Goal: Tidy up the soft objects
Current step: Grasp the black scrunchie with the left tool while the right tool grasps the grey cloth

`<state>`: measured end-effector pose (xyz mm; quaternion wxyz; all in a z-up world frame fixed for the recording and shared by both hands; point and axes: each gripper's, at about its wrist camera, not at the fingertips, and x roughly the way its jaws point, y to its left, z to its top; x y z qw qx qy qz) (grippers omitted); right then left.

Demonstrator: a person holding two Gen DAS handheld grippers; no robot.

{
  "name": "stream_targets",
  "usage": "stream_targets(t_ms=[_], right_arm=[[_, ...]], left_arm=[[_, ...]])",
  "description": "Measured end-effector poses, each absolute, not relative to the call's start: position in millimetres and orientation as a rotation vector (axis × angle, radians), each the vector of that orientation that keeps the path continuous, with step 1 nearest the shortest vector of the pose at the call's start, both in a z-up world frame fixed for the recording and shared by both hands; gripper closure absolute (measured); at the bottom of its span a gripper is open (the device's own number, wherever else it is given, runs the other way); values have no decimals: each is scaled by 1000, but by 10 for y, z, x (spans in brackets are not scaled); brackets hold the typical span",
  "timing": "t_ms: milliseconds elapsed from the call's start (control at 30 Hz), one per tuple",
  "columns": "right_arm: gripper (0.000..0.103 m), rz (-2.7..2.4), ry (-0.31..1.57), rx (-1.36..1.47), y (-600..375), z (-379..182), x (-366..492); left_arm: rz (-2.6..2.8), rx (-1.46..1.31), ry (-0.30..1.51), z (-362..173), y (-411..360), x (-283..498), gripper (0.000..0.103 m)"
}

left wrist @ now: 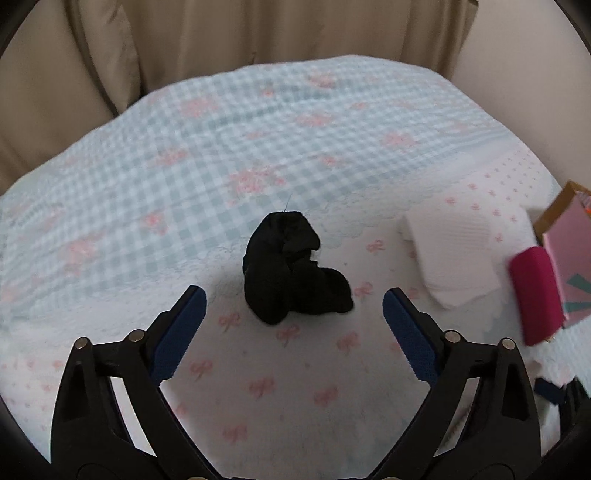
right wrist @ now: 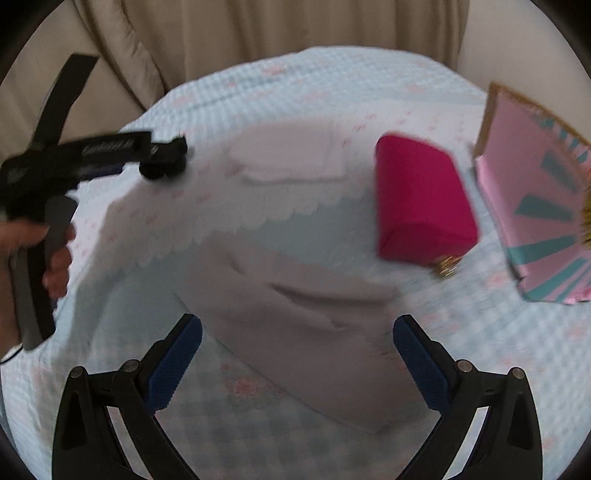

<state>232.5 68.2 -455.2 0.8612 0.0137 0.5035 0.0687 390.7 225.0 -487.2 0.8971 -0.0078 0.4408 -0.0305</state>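
Note:
A crumpled black sock (left wrist: 291,269) lies on the bed, just ahead of my left gripper (left wrist: 295,299), which is open and empty with its blue pads either side of it. A folded white cloth (left wrist: 450,254) lies to the right, and a magenta pouch (left wrist: 535,295) beyond it. My right gripper (right wrist: 297,332) is open and empty over a pale folded cloth (right wrist: 303,332). The magenta pouch (right wrist: 421,199) lies ahead to the right. The second white cloth (right wrist: 288,155) lies farther back. The left gripper's body (right wrist: 92,155) shows at the left.
The bed cover (left wrist: 184,166) is blue check with pink bows. A pink and teal box (right wrist: 539,206) stands at the right edge, also in the left wrist view (left wrist: 569,258). Beige curtains (left wrist: 258,33) hang behind the bed.

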Motion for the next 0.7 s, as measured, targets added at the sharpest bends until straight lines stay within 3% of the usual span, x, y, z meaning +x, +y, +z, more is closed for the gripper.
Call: stream_targets(t_ms=[133, 200, 300, 400, 500, 567, 700], right_arm=[[0, 159, 1031, -87, 790, -4651, 2317], [0, 171, 1013, -82, 788, -4654, 2326], [7, 171, 1000, -84, 781, -4666, 2357], [29, 154, 983, -87, 738, -4627, 2345], [56, 167, 967, -108, 741, -4595, 2348], [83, 211, 971, -117, 826, -4595, 2381], [89, 259, 988, -128, 959, -4581, 2377]], left_arm=[[-61, -19, 918, -5009, 2241, 4045, 14], [-58, -16, 926, -5070, 2233, 4099, 33], [-46, -5, 922, -5107, 2228, 4141, 45], [-46, 2, 911, -5097, 2225, 4161, 67], [-45, 3, 911, -5089, 2229, 4169, 77], [-47, 1, 912, -5069, 2236, 4172, 82], [-46, 6, 909, -5015, 2226, 4155, 85]])
